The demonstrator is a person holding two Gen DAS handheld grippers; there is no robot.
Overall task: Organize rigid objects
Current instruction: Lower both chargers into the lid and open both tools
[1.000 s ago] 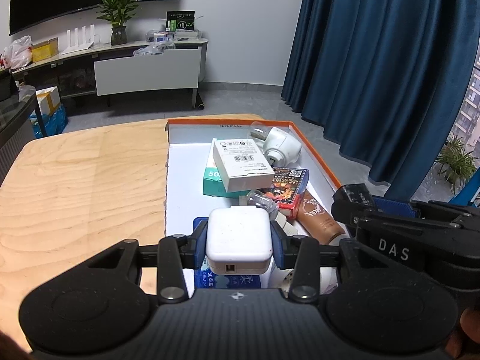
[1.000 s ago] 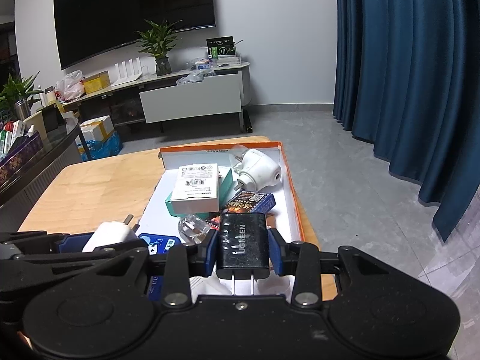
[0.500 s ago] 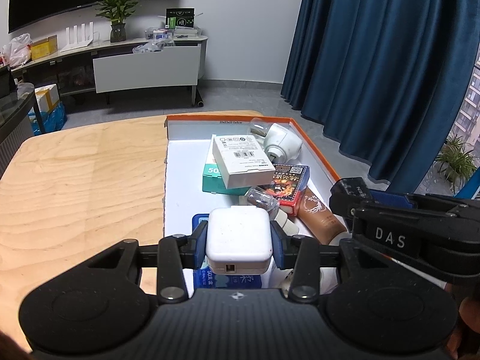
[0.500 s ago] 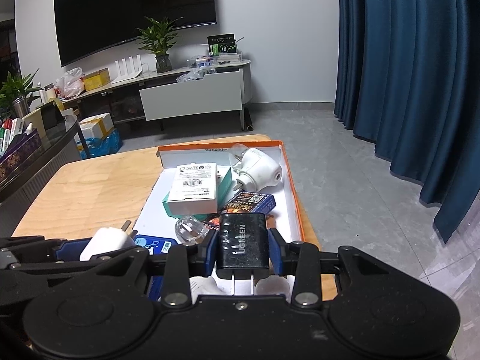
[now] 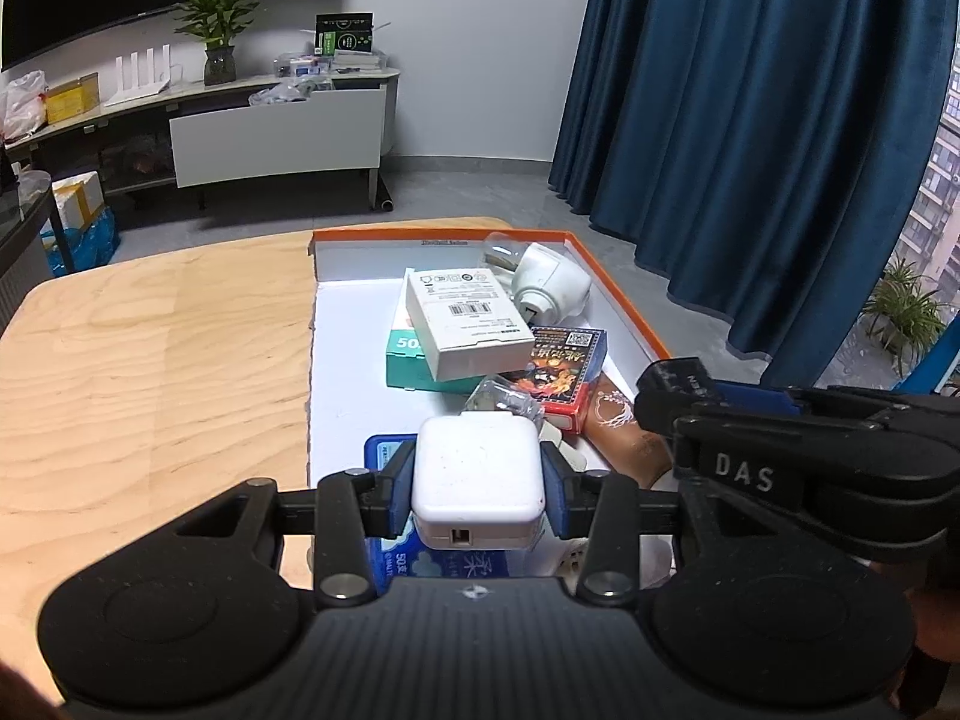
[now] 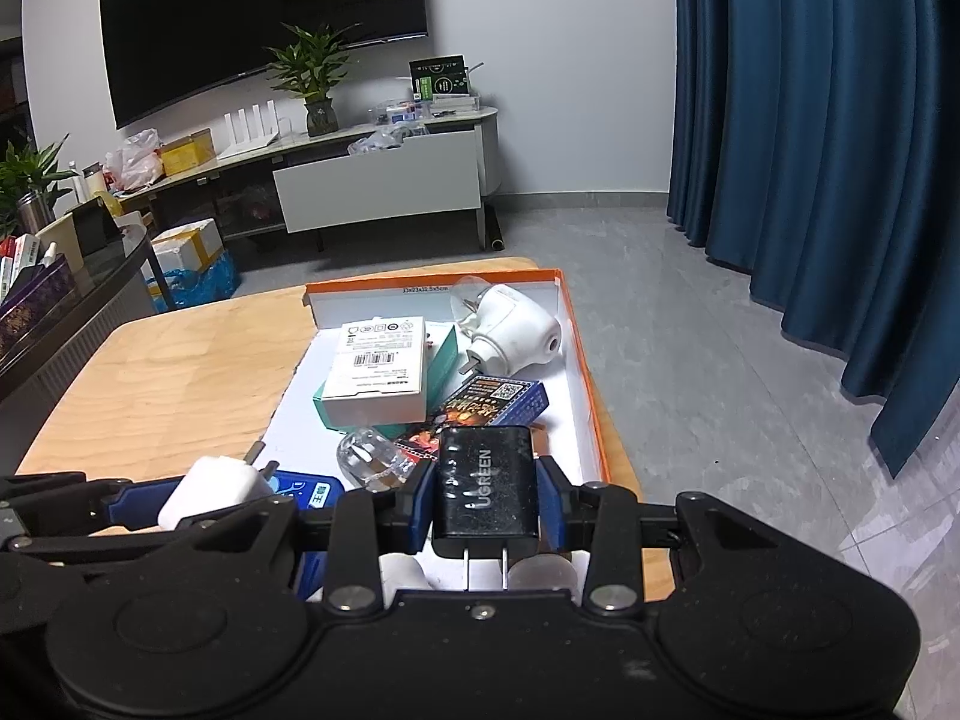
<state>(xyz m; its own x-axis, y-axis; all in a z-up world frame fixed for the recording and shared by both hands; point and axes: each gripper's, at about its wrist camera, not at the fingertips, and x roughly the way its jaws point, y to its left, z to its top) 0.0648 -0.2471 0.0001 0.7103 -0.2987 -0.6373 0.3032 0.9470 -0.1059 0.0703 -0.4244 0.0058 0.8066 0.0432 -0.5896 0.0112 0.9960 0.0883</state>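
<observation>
My left gripper (image 5: pixel 478 486) is shut on a white square charger (image 5: pixel 477 483), held over the near end of an orange-rimmed white box (image 5: pixel 621 294). My right gripper (image 6: pixel 485 495) is shut on a black UGREEN charger (image 6: pixel 485 489), prongs pointing back at the camera, above the same box (image 6: pixel 585 372). Each gripper shows in the other's view: the right one (image 5: pixel 666 387) at the right edge, the left one with the white charger (image 6: pixel 210 489) at the lower left. Inside the box lie a white carton (image 5: pixel 468 324) on a teal box (image 5: pixel 405 363), a white round plug (image 5: pixel 549 291), a dark card pack (image 5: pixel 564 369) and a clear plug cap (image 5: pixel 501 399).
The box sits at the right end of a light wooden table (image 5: pixel 150 360), whose left part is bare wood. A brown tube (image 5: pixel 624 429) and a blue packet (image 5: pixel 384 450) lie near the box's front. Behind are a TV cabinet (image 5: pixel 276 132) and blue curtains (image 5: pixel 750 120).
Both views have shifted slightly back from the box. The right gripper sits a little farther right in the left wrist view. Both chargers stay gripped.
</observation>
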